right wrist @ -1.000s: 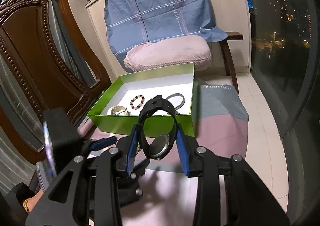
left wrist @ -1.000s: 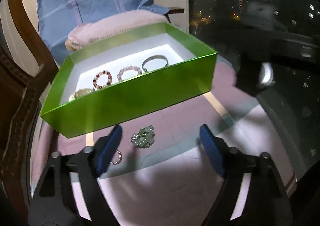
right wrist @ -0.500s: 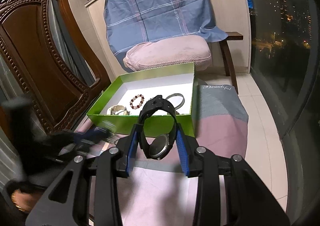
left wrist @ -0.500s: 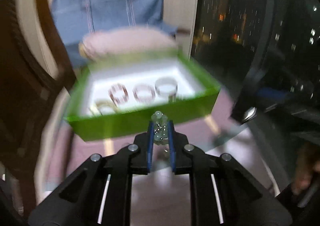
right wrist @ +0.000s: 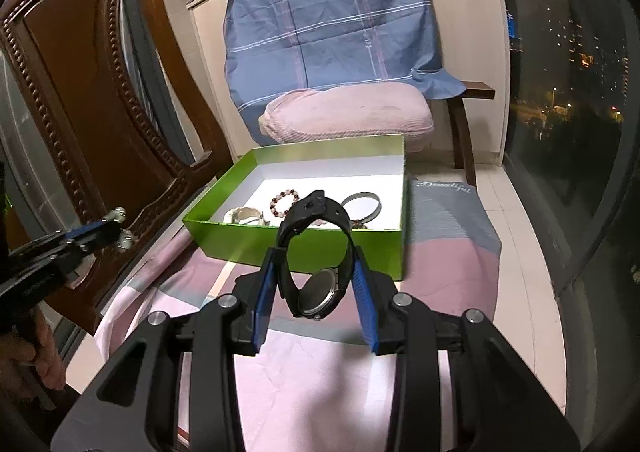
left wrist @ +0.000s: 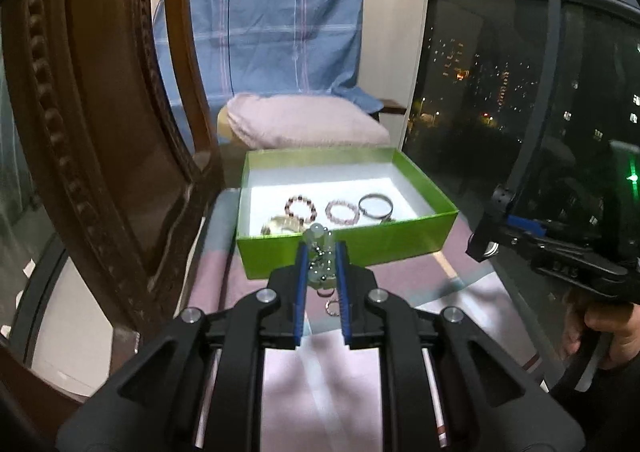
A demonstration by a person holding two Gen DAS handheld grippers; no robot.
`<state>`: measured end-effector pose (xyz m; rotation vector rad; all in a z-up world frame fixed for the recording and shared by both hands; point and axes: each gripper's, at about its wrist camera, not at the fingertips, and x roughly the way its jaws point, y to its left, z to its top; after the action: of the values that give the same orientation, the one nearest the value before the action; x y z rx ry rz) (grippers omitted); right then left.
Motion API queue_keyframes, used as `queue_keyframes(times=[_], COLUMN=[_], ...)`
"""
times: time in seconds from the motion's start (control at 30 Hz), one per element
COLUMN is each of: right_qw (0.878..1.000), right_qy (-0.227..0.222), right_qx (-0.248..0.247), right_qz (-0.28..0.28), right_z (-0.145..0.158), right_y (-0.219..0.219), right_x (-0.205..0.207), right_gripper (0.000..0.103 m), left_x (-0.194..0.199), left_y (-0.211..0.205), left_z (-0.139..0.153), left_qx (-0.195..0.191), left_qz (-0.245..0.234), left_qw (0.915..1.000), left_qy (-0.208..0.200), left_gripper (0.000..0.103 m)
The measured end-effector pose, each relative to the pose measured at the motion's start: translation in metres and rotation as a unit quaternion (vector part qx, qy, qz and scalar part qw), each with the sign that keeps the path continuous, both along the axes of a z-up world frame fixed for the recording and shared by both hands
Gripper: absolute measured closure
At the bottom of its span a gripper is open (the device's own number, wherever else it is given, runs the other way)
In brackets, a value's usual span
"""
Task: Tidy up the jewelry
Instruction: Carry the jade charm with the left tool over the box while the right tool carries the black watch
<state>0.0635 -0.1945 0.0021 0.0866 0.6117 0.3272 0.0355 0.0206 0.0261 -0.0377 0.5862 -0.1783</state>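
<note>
A: What has the left gripper [left wrist: 320, 252] got?

B: Its blue pads are drawn in close on a pale green bead bracelet [left wrist: 319, 242], which stands up between them, with a bit of chain hanging in the gap. It is held in the air in front of the green box [left wrist: 360, 240], clear of the cloth.

A: And the right gripper [right wrist: 316, 272]?

B: Its jaws stand partway in, clamped on the strap of a black watch [right wrist: 316, 248]. The strap loops up above the pads, and the dial hangs below, facing the camera.

A: Where is the rest of the jewelry?

B: Inside the box, on its white floor: a dark red bead bracelet [left wrist: 301, 207], a pink bead bracelet [left wrist: 342, 210] beside it, a plain metal bangle [left wrist: 375, 205] to the right of those, and a pale piece [left wrist: 276, 226] near the front left corner that I cannot make out. A small ring [left wrist: 332, 307] lies on the cloth under the left gripper.

A: What does the box sit on?

B: A pink and grey cloth [right wrist: 448, 252]. A carved wooden chair [right wrist: 80, 91] stands to the left, and behind the box there is a pink cushion [right wrist: 348, 115] under a blue plaid sheet [right wrist: 332, 31].
</note>
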Motion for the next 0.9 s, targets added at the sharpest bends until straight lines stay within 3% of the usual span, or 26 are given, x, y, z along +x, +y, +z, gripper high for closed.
queue_keyframes(times=[0.7, 0.9], right_qw=[1.0, 1.0], right_qy=[0.01, -0.006], right_qx=[-0.01, -0.002], right_qz=[0.005, 0.003], right_z=[-0.0054, 0.0004], right_y=[0.0041, 0.0033], right_x=[0.0025, 0.0024], right_gripper=[0.067, 0.067], left_x=[-0.0003, 0.004], left_y=[-0.0044, -0.0032], left_z=[-0.0017, 0.0016], left_qx=[0.001, -0.005], left_qz=[-0.008, -0.005], left_qw=[0.9999, 0.9999], left_qy=[0.012, 0.012], left_gripper=[0.089, 0.089])
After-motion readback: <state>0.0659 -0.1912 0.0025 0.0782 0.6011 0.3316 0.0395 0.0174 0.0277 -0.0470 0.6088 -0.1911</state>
